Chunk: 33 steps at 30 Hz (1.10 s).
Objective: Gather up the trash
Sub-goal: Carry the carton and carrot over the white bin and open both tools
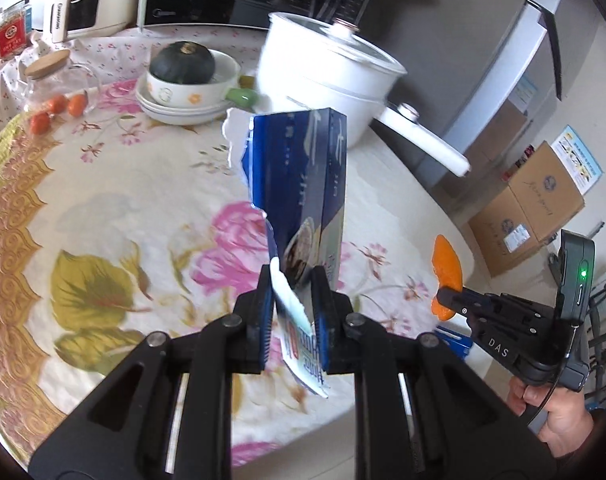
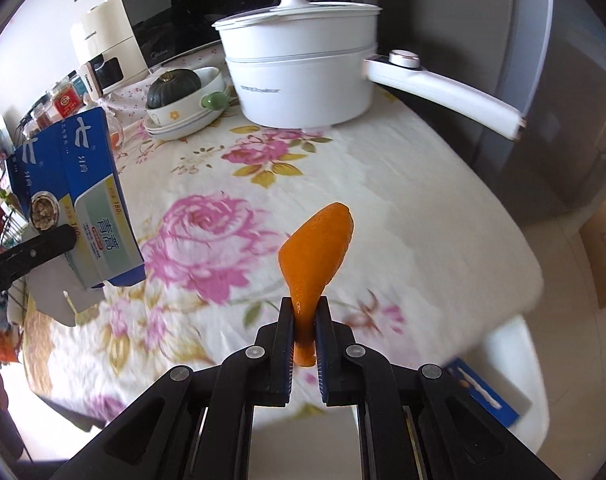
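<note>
Left gripper [image 1: 291, 280] is pinching a torn blue box [image 1: 303, 184] upright, off the table [image 1: 143, 208]. Right gripper [image 2: 304, 304] is clamping an orange peel [image 2: 315, 248], held above the flowered cloth nr the table edge, w/ a white pot [image 2: 303, 76] behind.

You hold a torn blue food box [image 1: 303, 184] upright, off the floral tablecloth, its ripped white edge showing. Your orange peel [image 2: 315, 252], curved and glossy, also hangs clear above the cloth.

Pot [image 2: 303, 80], bowls [image 2: 187, 116] block far tabletop [image 2: 383, 208].
</note>
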Each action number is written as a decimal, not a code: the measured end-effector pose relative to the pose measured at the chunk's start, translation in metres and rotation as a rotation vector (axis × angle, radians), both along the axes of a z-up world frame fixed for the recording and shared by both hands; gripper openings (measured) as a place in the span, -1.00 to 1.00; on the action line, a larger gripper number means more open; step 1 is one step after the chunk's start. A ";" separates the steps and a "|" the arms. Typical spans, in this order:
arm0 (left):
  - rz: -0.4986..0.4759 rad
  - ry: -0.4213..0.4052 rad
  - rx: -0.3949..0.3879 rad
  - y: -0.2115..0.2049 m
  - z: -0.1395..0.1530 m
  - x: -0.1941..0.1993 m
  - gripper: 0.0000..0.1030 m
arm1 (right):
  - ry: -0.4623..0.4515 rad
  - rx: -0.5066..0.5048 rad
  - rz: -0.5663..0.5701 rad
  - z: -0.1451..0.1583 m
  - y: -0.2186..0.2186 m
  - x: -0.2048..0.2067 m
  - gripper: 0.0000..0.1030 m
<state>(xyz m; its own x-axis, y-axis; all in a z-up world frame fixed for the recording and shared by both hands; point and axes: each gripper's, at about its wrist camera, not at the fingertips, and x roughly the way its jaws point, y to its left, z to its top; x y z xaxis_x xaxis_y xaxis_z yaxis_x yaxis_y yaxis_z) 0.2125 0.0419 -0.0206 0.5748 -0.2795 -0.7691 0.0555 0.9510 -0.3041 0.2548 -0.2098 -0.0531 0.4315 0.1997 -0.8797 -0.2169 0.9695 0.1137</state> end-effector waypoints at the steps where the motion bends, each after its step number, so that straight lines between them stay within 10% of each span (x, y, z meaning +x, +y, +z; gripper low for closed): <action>1: -0.011 -0.001 -0.006 -0.009 0.000 -0.003 -0.62 | 0.001 -0.004 -0.005 0.002 -0.009 -0.006 -0.81; 29: -0.453 0.094 -0.055 -0.227 -0.066 -0.023 -0.55 | 0.168 -0.003 -0.250 -0.008 -0.179 -0.074 -0.80; 33: -0.473 0.055 -0.009 -0.231 -0.066 -0.024 -0.24 | 0.177 -0.011 -0.260 -0.010 -0.185 -0.074 -0.80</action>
